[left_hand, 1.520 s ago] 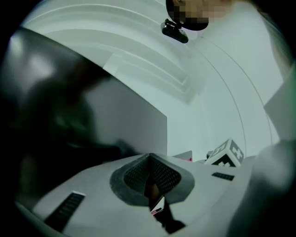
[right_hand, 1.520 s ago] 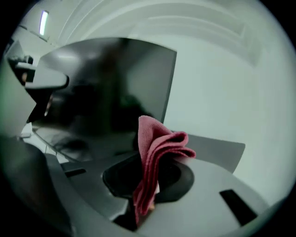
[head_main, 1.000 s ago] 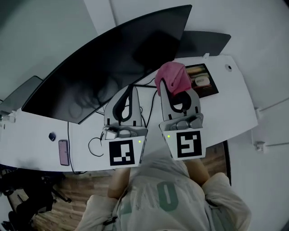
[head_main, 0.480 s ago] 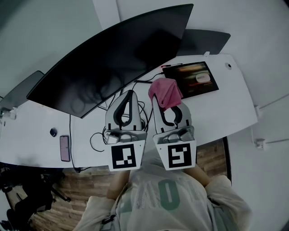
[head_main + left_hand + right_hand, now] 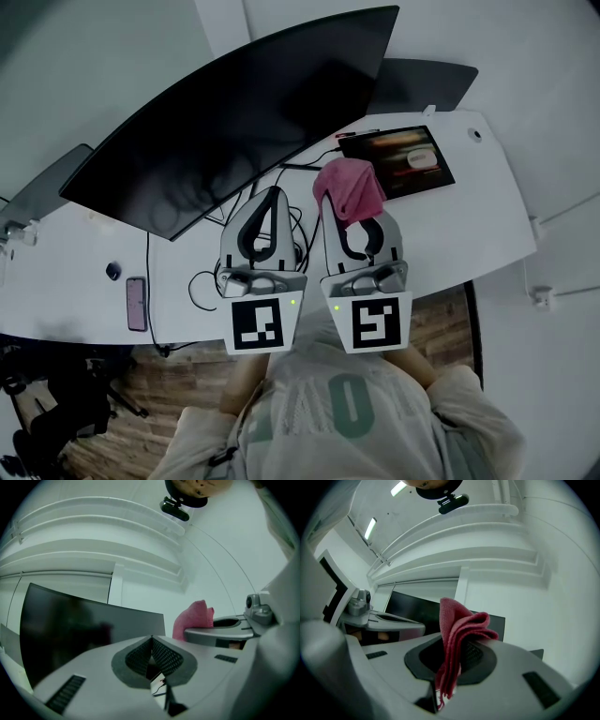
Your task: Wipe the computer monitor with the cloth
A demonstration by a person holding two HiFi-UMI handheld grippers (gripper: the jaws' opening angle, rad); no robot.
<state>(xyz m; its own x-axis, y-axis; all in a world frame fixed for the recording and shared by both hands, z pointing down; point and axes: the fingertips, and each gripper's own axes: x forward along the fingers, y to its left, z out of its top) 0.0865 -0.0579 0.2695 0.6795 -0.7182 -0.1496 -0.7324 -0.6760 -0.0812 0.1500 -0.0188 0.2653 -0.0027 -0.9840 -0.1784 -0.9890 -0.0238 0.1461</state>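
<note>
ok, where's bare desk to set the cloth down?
Bare white desktop lies in front and right of the lit black tablet. A narrow strip runs between the flat pinkish phone and the looped black cables. Crowded at centre, where the cables lie.

I'm getting cool, even, slightly dim light; ceiling strips [image 5: 371, 528] are glowing in the right gripper view. Fisheye is bending edges, corners are going black, nearest surfaces are blurring.
</note>
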